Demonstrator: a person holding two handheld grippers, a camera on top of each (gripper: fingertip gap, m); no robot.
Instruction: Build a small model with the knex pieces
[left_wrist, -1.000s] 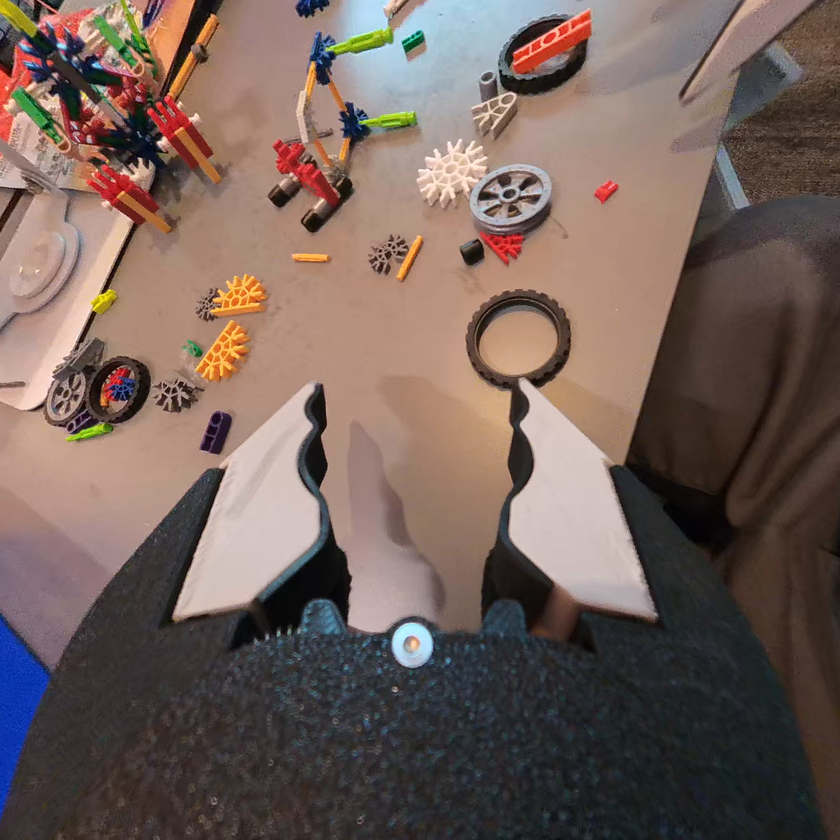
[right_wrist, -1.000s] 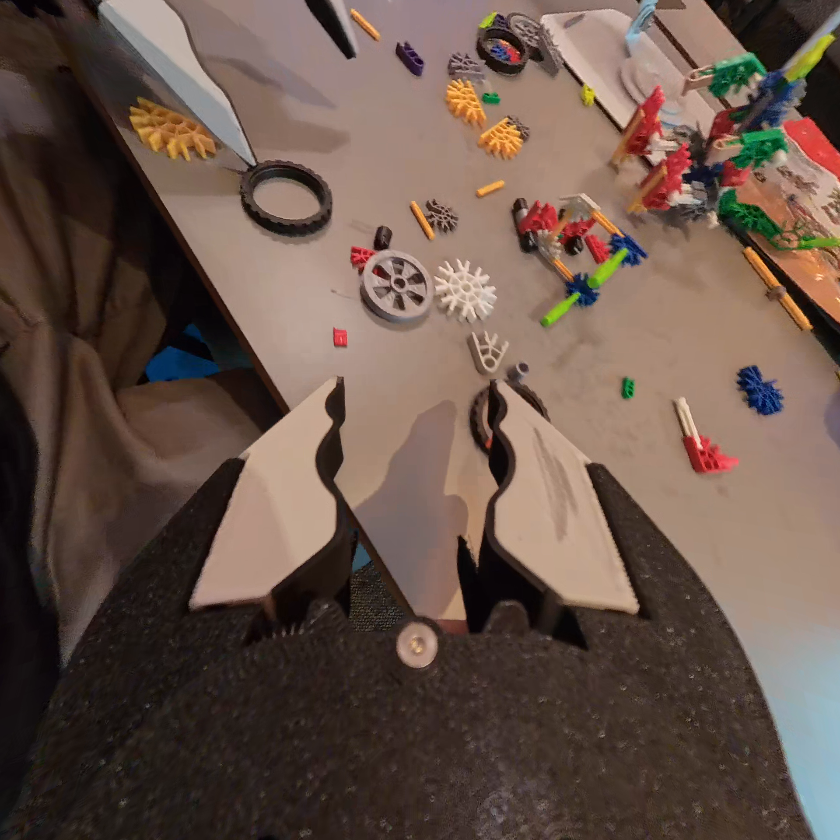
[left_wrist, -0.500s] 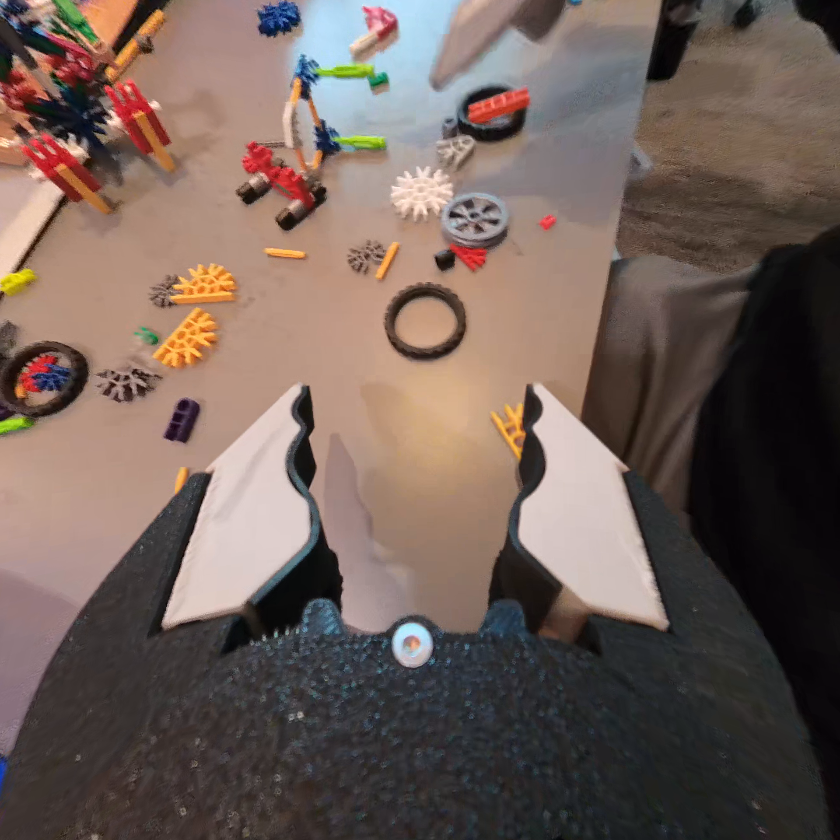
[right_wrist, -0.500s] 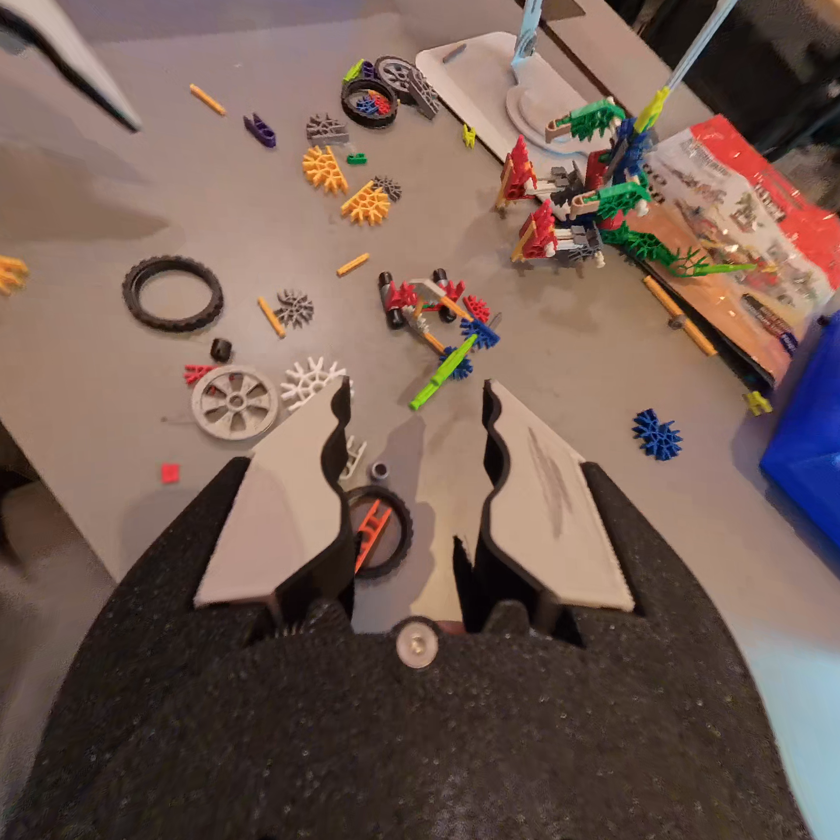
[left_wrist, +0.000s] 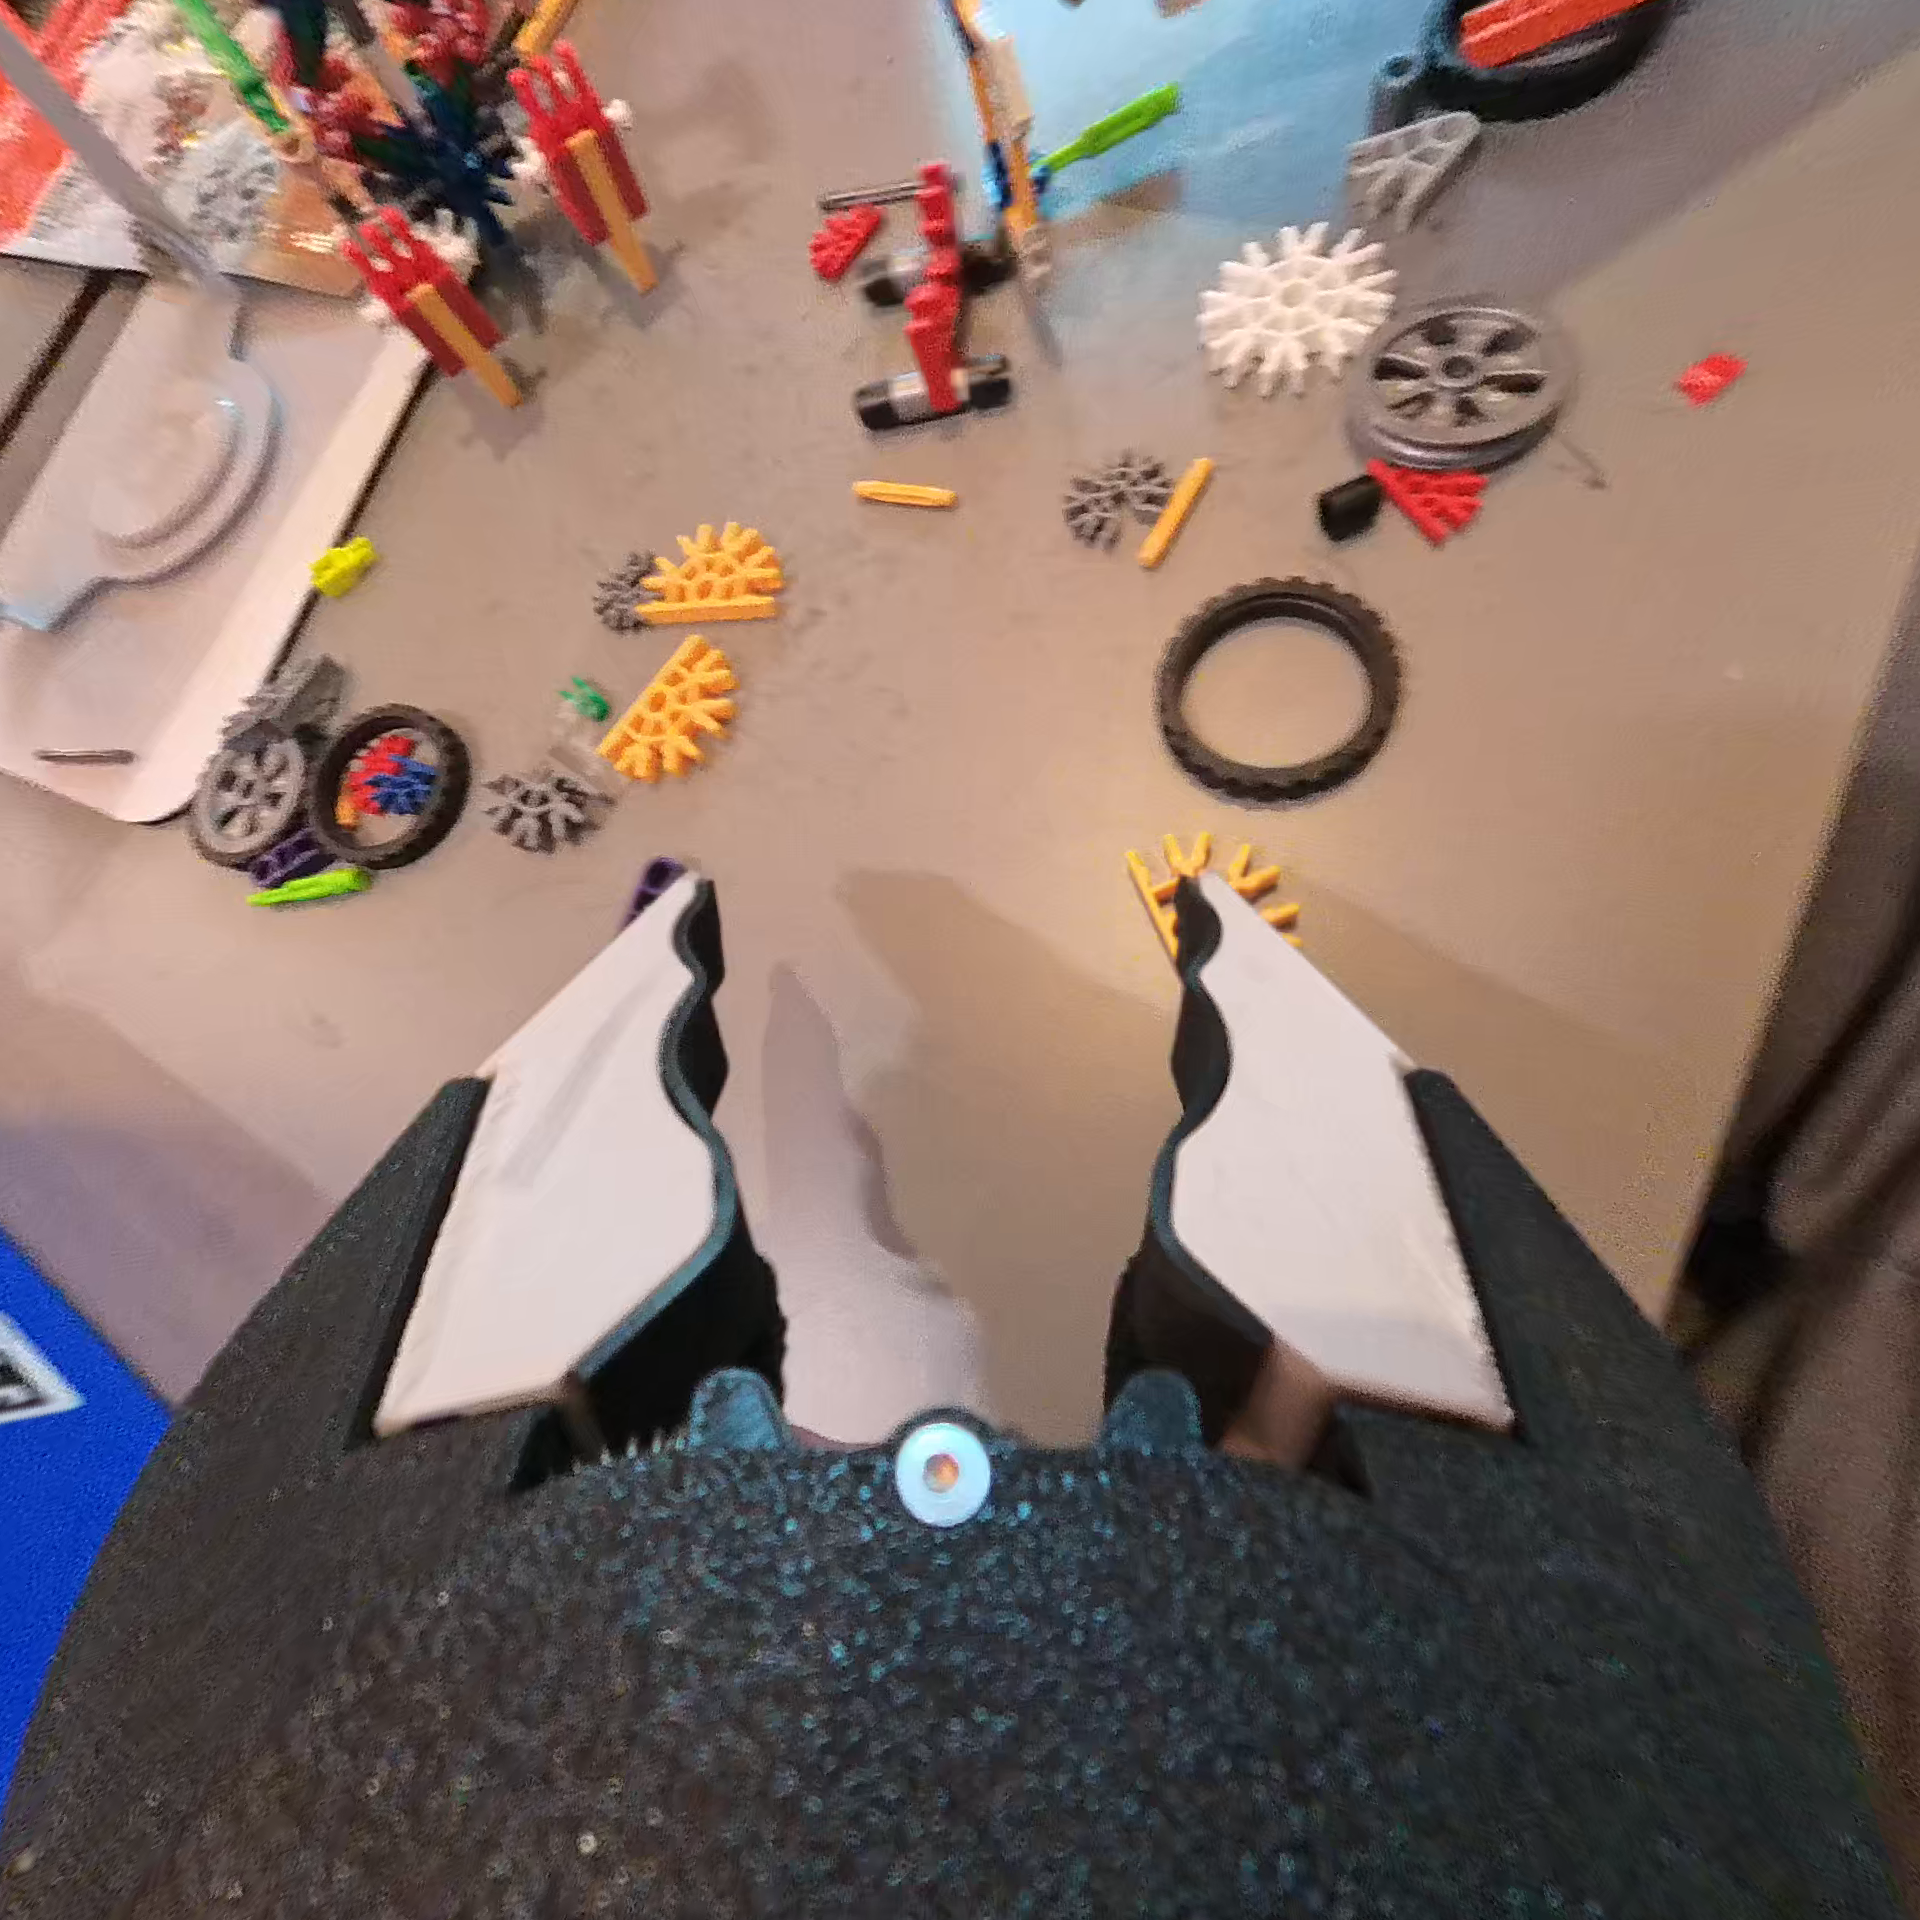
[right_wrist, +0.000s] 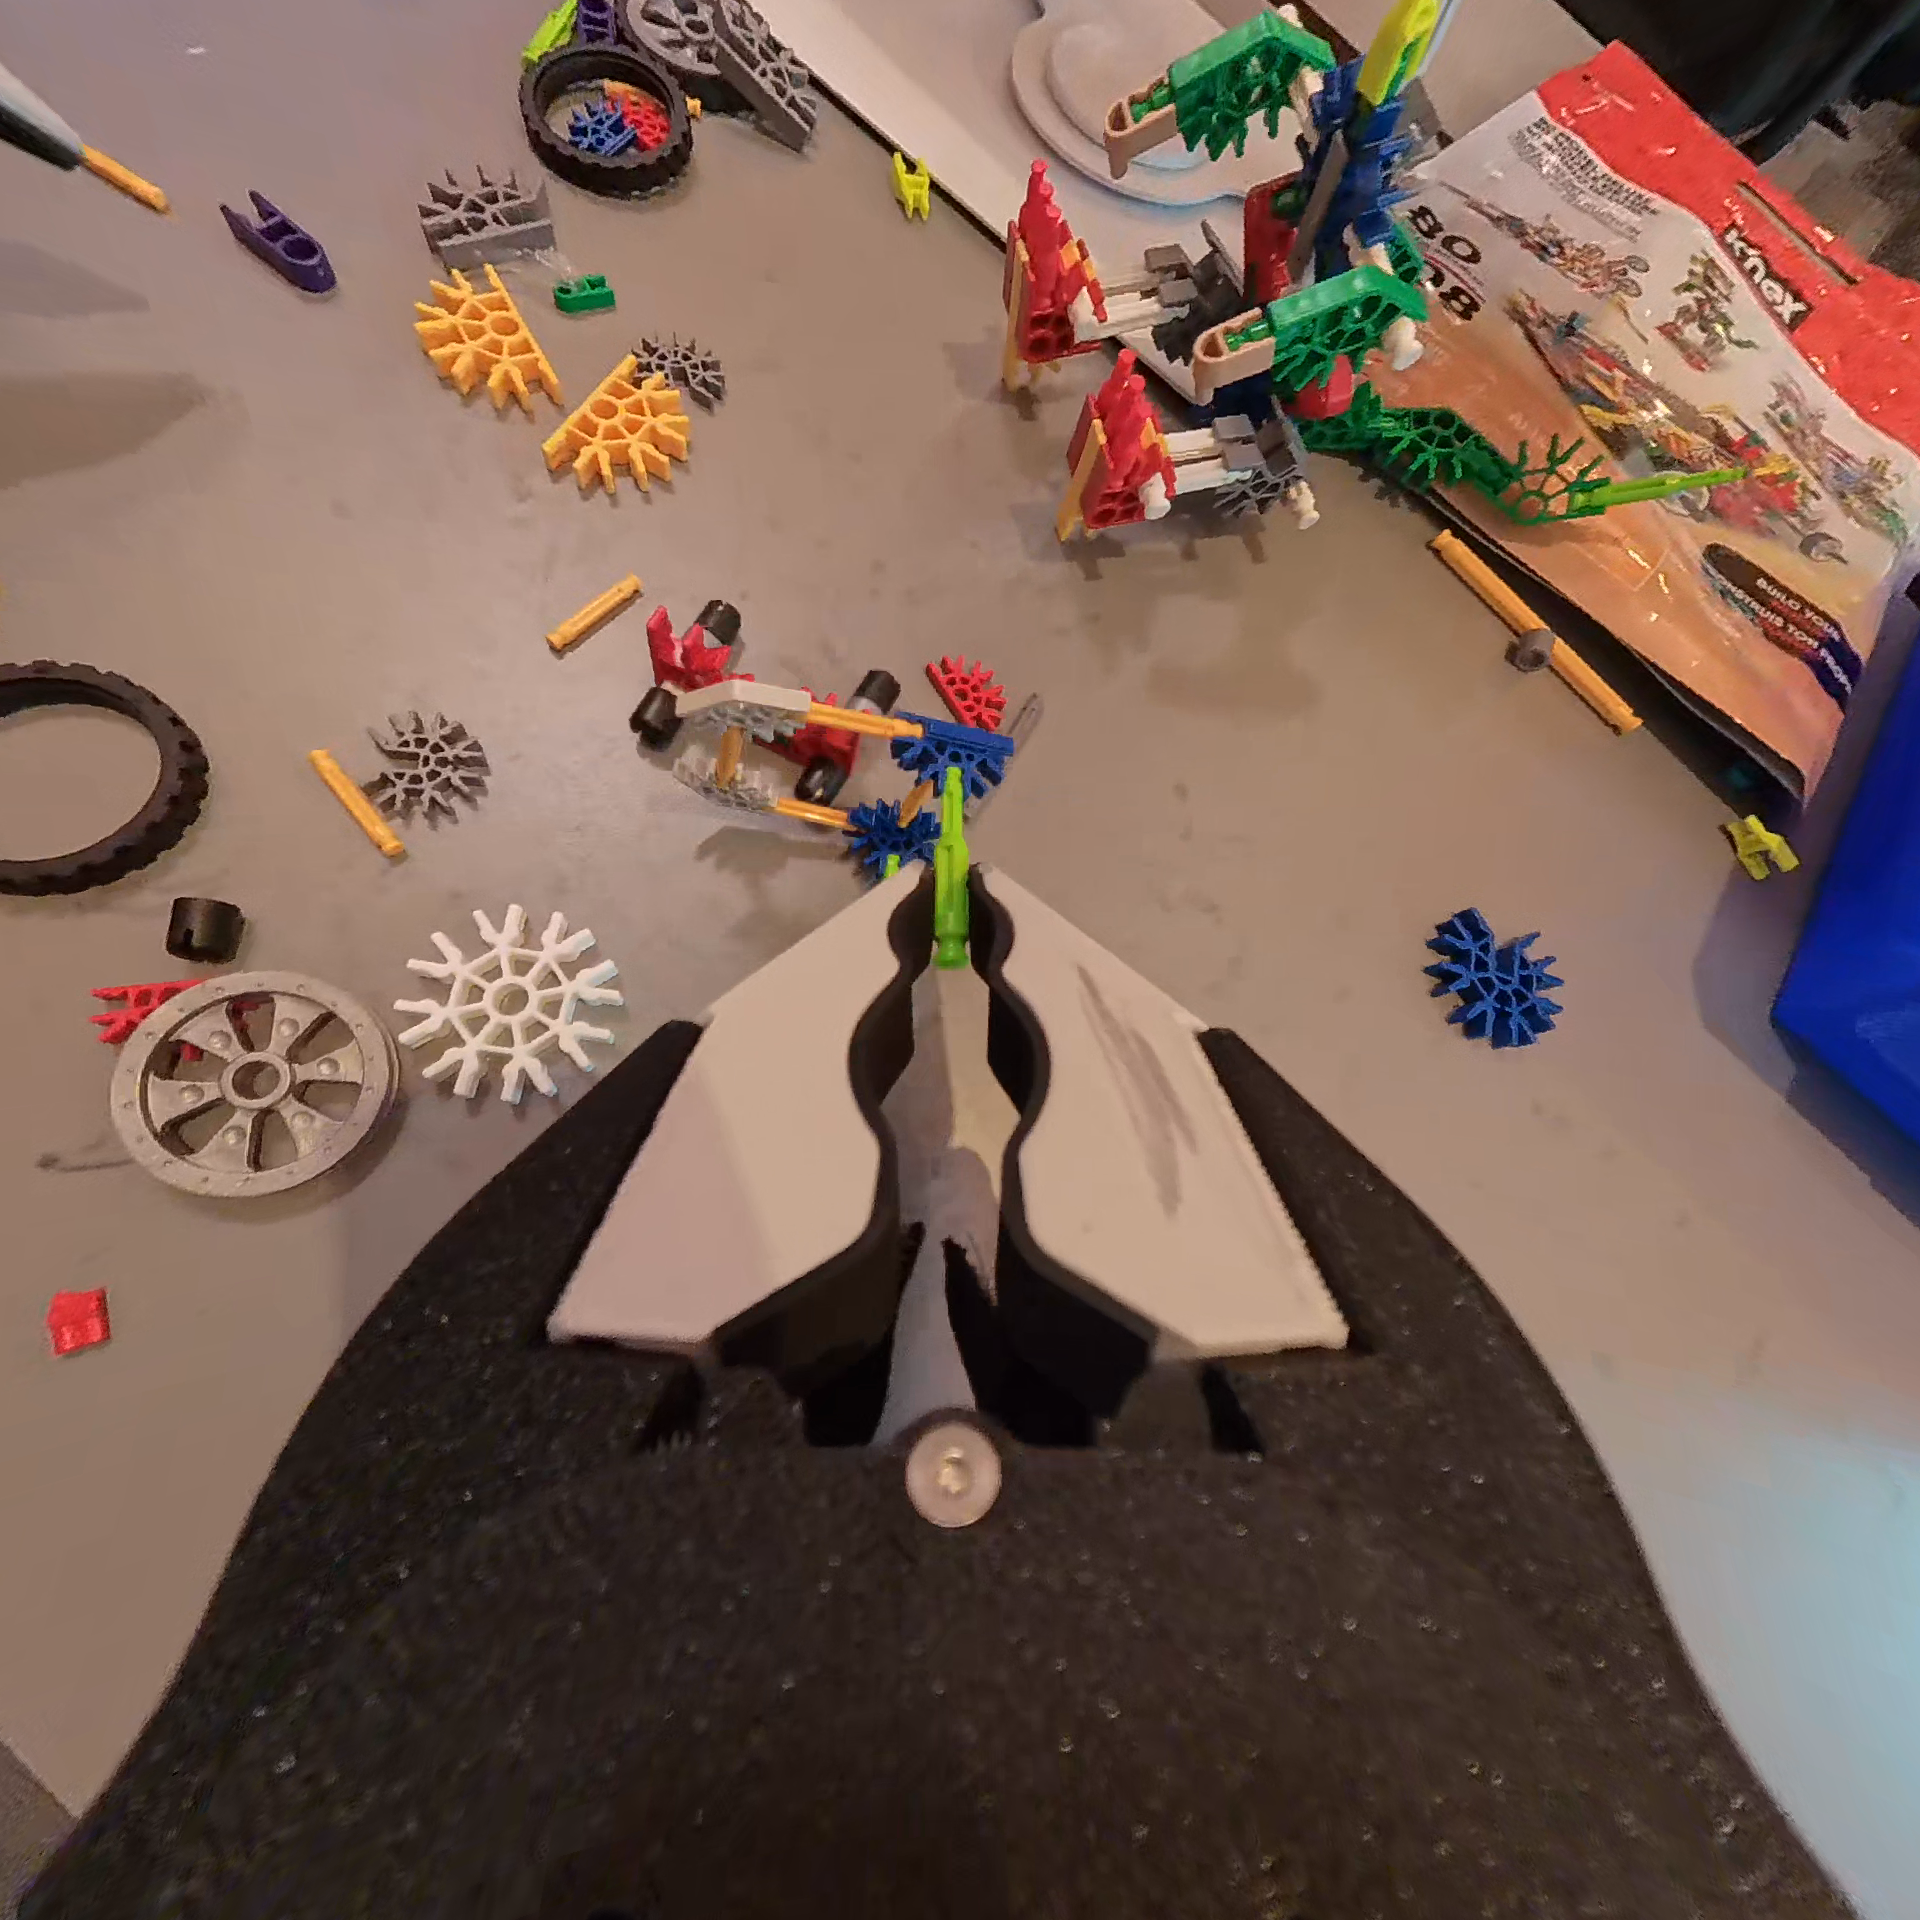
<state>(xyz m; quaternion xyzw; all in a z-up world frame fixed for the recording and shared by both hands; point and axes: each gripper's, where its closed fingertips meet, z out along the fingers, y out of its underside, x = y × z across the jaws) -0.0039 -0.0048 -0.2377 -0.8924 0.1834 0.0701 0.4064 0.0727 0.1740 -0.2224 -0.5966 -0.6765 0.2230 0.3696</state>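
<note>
Green rod (right_wrist: 951, 883): pinched between the tips of the right claw (right_wrist: 948, 896); its far end is plugged into a blue spoked connector (right_wrist: 951, 753) of a small wheeled model (right_wrist: 790, 732) resting on the worktop (right_wrist: 1195, 790).
Right claw: pressed together on the green rod, low over the worktop.
Beside the right claw: white snowflake piece (right_wrist: 509, 997) and grey wheel hub (right_wrist: 255, 1081) to one side, loose blue connector (right_wrist: 1493, 977) well apart on the other.
Left claw (left_wrist: 940, 904): spread wide, holding nothing, above bare worktop (left_wrist: 935, 727).
Nearest to the left claw: a yellow fan-shaped connector (left_wrist: 1195, 862) partly hidden behind one fingertip; contact cannot be told. A purple piece (left_wrist: 655, 883) shows behind the other tip.
Ahead of the left claw: black tyre ring (left_wrist: 1278, 691), lying flat and apart.
Farther off: larger red-and-green model (right_wrist: 1247, 312) beside a printed bag (right_wrist: 1683, 364).
Progress: rod gripped while attached to the model; the model sits on the worktop.
</note>
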